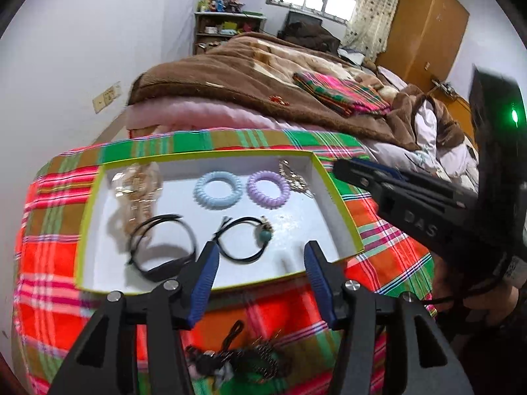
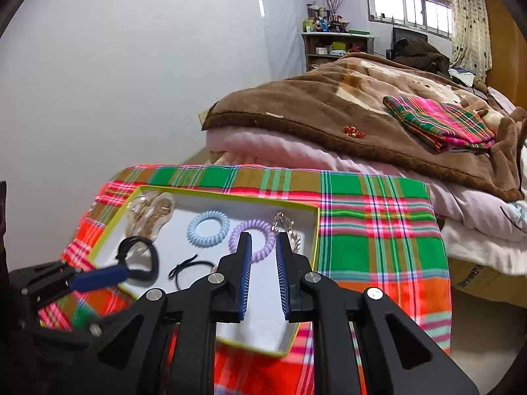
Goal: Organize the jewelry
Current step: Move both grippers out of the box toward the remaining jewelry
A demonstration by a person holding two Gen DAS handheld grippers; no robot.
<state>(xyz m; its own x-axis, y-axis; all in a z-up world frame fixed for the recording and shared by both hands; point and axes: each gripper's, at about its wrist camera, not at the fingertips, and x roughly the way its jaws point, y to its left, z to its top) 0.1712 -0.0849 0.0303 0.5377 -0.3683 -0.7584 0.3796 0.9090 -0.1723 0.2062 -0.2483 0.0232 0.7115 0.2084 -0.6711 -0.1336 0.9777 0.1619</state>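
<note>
Jewelry sits in a shallow white tray (image 1: 336, 204) with a yellow-green rim, which rests on a bright plaid cloth (image 1: 59, 217) spread over the near end of a bed. Inside the tray we see a pale blue coil hair tie (image 1: 213, 190) just beside a lilac coil hair tie (image 1: 268, 189) near the far wall. A gold chain (image 1: 293, 177) lies in the far right corner, and a clear packet of gold pieces (image 1: 138, 191) lies at the far left. Nearer us are a black cord loop (image 1: 161, 247) and a black cord bracelet with a teal bead (image 1: 247, 240).

Our left gripper (image 1: 260, 260) hovers over the tray's near edge, jaws well apart and holding nothing. Our right gripper (image 2: 263, 247) hangs above the lilac tie, jaws only narrowly apart, with nothing between them. A tangle of dark jewelry (image 1: 237, 358) lies on the cloth outside the tray. Behind it, a brown blanket (image 1: 204, 79) covers the bed.
</note>
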